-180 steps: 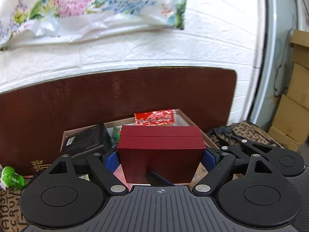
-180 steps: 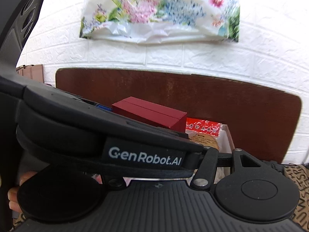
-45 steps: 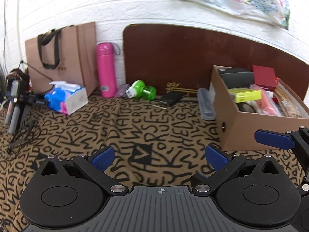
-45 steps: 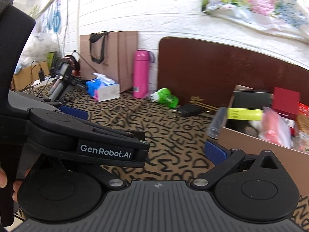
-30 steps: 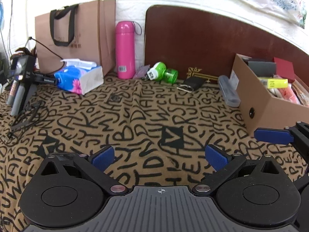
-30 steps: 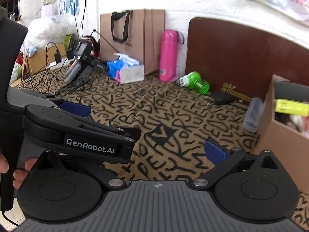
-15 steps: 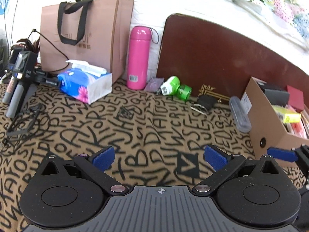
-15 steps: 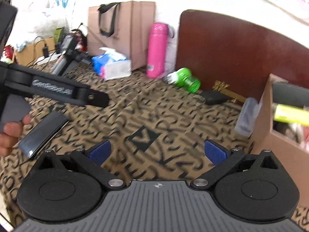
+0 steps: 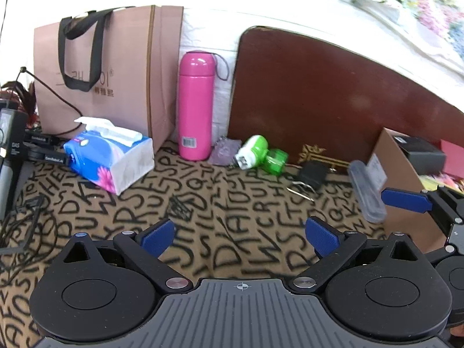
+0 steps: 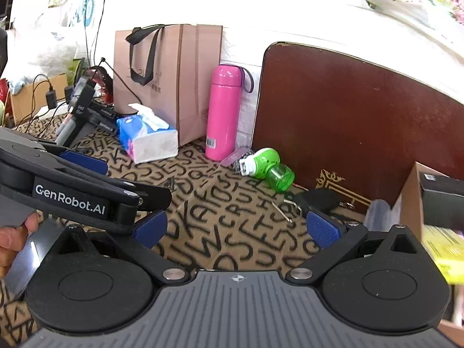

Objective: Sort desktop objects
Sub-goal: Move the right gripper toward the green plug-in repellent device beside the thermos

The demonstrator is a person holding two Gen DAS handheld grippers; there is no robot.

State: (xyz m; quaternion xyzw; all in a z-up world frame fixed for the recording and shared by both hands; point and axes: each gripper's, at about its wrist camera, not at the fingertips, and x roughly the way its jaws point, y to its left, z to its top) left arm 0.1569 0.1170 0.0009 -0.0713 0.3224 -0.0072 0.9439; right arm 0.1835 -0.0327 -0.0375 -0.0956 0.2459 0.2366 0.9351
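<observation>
The left gripper [image 9: 240,236] hangs above the letter-patterned cloth [image 9: 237,203], blue pads spread wide and holding nothing — the right gripper [image 10: 236,227] is likewise agape and empty. At centre frame lie a green bottle [image 9: 261,156] and a black pouch [image 9: 313,174]; a pink flask [image 9: 195,105] stands behind, a clear case [image 9: 365,191] leans on the cardboard box [image 9: 400,179] at right.

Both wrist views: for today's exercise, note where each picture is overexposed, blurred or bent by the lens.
Left wrist view: the white wall is blown out; the floral cloth is smeared; the paper bag bows near the edge. Right wrist view: the wall is washed out above the pink bottle; the yellow box is blurred; the tissue pack stays sharp.
</observation>
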